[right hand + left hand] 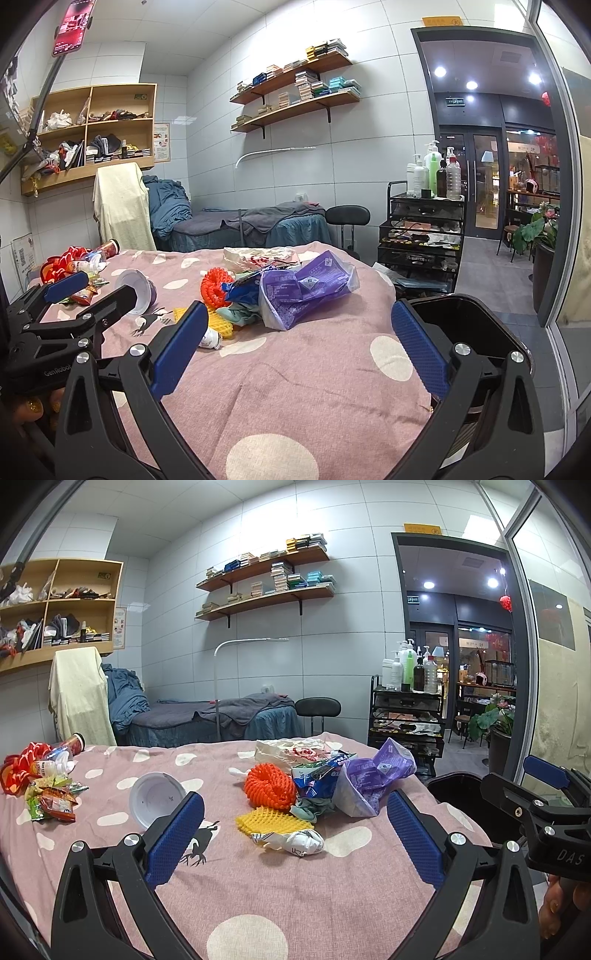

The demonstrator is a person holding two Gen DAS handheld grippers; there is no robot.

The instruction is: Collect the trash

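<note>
Both jaws wide open and empty, left gripper [295, 834] and right gripper [299, 347] over the bed [295, 387]; purple plastic bag [306, 288] mid-pile looks light, crinkly, slippery, so pinch a bunched fold, then black bin [461, 317] beside the bed.

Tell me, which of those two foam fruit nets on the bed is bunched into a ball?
The orange net is rolled into a ball. The yellow net just in front of it lies flat on the pink bedspread.
</note>
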